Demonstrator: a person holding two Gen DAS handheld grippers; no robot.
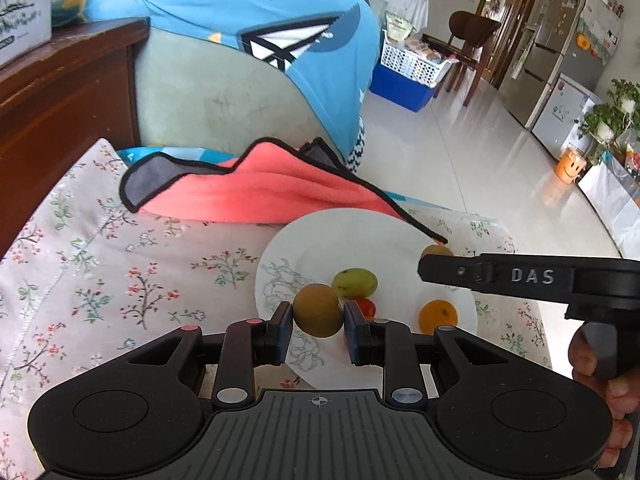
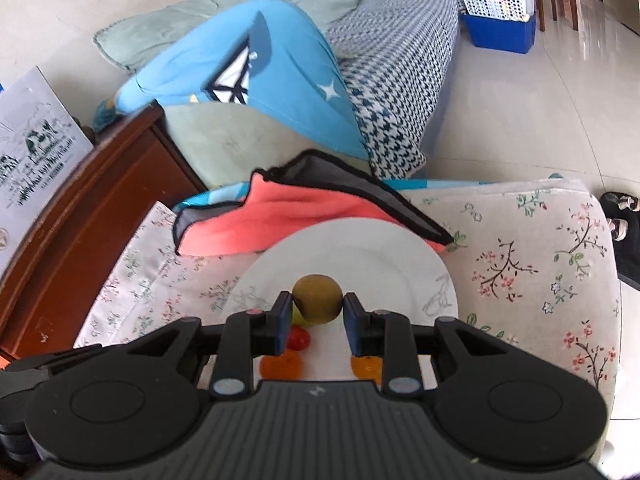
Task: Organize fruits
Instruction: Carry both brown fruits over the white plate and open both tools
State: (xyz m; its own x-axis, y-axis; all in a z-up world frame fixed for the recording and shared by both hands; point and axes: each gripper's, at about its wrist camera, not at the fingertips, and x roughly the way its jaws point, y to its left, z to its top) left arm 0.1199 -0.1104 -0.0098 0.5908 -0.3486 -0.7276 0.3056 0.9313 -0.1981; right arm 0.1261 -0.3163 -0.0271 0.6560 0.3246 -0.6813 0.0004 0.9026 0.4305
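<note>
White round plate with faint grey line-drawn flowers near the rim, resting flat on a floral-print cloth, far edge just beside a coral towel. Brown round fruit raised above the plate's near side, clamped between two blue pads. Second brown, kiwi-like fruit likewise pinched between blue pads over the plate's centre. Yellow-green fruit lying on the plate near its middle. Small red fruit just beside it, partly hidden. Orange fruit on the plate's right rim area, apart from the others.
</note>
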